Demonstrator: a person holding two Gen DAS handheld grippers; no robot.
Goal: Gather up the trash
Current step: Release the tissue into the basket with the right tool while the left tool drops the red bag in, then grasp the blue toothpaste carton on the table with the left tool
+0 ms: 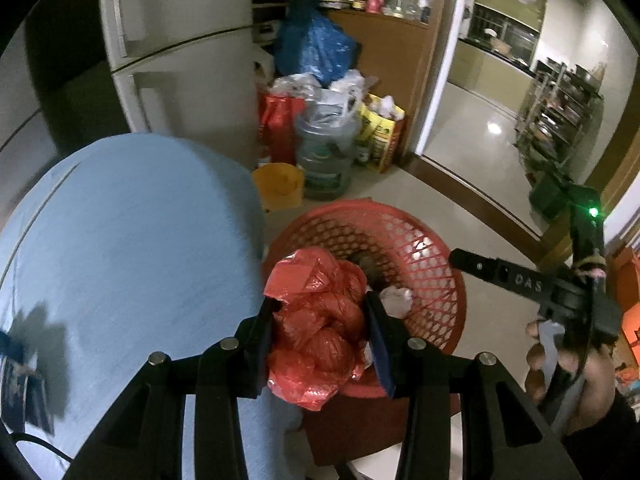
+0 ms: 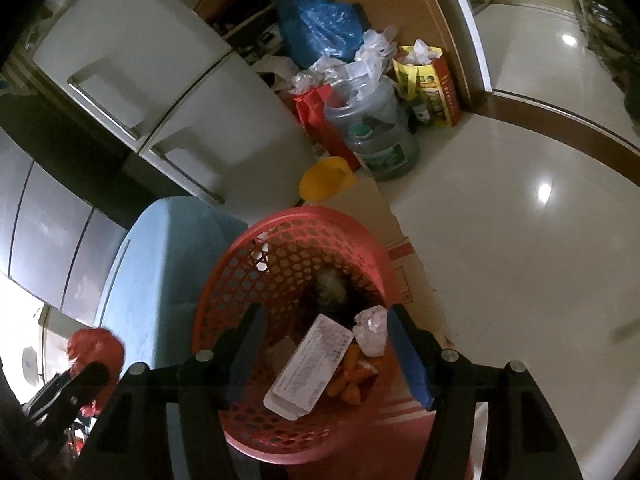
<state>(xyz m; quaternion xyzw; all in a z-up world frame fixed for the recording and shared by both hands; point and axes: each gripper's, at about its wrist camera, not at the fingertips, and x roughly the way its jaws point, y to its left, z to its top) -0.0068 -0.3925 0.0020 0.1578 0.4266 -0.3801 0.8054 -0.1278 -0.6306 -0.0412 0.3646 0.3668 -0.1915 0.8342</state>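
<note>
On our left sits the blue table [image 1: 120, 240], its right edge right beside the red basket [image 1: 432, 248]. Our left gripper [image 1: 320, 332] is clamped on a red plastic bag [image 1: 320, 320] over the basket's near rim. Our right gripper [image 2: 328, 344] hangs spread and empty above the trash inside; open floor [image 2: 520, 260] lies to the right.

The lower part of the red plastic bag [image 1: 320, 332] is hidden behind the fingers of the left hand-held gripper [image 1: 320, 320], as is the near rim of the red mesh basket [image 1: 400, 240]. Beyond the right hand-held gripper [image 2: 326, 344], a dark clump [image 2: 332, 284] deep in the basket cannot be identified. The jars on the shelf [image 1: 376, 0] far ahead are too small to be read.
</note>
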